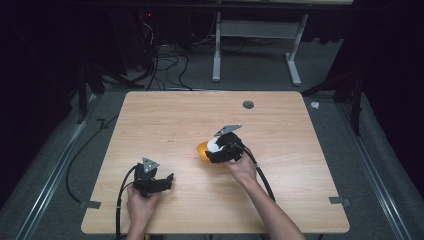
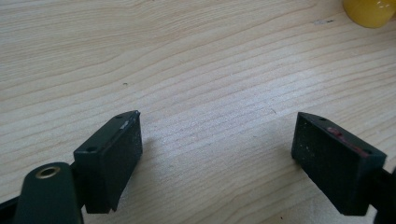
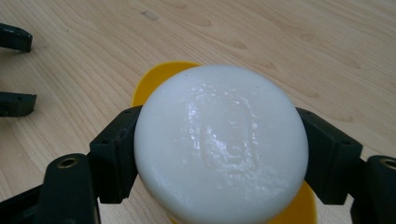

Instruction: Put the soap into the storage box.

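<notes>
A round white bar of soap (image 3: 219,144) is clamped between the two black jaws of my right gripper (image 3: 217,154), just above a yellow dish (image 3: 161,77). From the high view the soap (image 1: 213,145) and the yellow dish (image 1: 202,150) sit near the table's middle, with the right gripper (image 1: 219,150) over them. My left gripper (image 1: 167,181) rests low at the front left of the table, open, with bare wood between its fingers (image 2: 112,158). The yellow dish (image 2: 370,11) peeks in at the top right of the left gripper view.
The light wooden table (image 1: 165,115) has a small dark round cap (image 1: 248,104) near its far edge. Cables (image 1: 165,67) and a grey frame's legs (image 1: 255,45) stand on the floor beyond. The other gripper's jaws (image 3: 16,70) show at the left of the right gripper view.
</notes>
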